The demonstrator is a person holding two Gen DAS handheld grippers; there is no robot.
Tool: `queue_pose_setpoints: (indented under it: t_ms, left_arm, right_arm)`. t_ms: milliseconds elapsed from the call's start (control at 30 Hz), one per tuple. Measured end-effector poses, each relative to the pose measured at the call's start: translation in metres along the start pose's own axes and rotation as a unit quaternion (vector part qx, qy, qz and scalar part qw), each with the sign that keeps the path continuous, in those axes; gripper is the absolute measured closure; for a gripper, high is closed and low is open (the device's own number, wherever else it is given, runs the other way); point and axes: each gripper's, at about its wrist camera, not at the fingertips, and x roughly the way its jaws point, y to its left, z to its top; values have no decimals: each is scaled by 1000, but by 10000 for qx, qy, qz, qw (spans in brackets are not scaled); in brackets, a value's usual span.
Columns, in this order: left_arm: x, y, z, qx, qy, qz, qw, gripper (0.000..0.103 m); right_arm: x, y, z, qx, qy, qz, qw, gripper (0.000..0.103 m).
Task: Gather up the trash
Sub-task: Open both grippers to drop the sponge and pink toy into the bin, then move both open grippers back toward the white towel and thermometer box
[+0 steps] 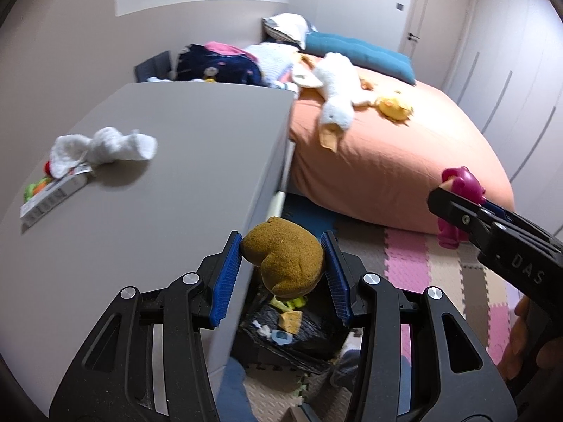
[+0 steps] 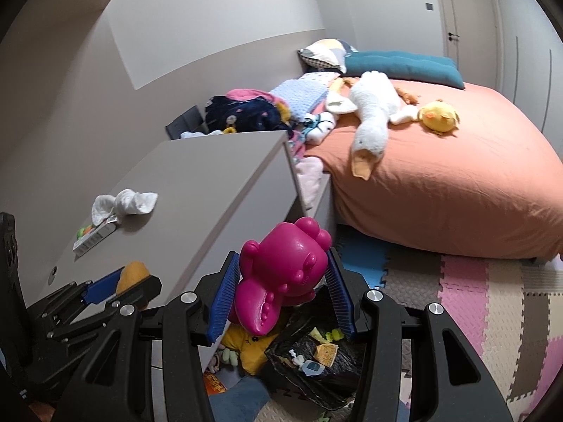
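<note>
Brown sponge [image 1: 283,259] clamped in left claw [image 1: 283,274] | magenta toy [image 2: 281,274] gripped by right claw [image 2: 279,292] | both above black bag [image 2: 316,369]

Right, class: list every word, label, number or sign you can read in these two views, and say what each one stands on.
"DAS": pale letters on the black body of the right gripper, seen in the left wrist view.
Flat white box on the grey cabinet top: rows of print, too small and blurred to read.
Yellow scrap in the black trash bag: print too small to read.
Orange item on the floor: markings unreadable.
</note>
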Motion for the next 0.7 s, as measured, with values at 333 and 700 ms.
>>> queue_pose_setpoints:
  t_ms: [333, 700]
  left_arm:
    - [17, -25, -8, 352, 366, -65, 9987, 6]
    - [23, -18, -11, 425, 434, 185, 9980, 6]
  right_arm:
    - [-6, -34, 0, 363, -266, -760, 9961, 21]
    - [0, -49, -3, 562, -233, -765, 9952, 21]
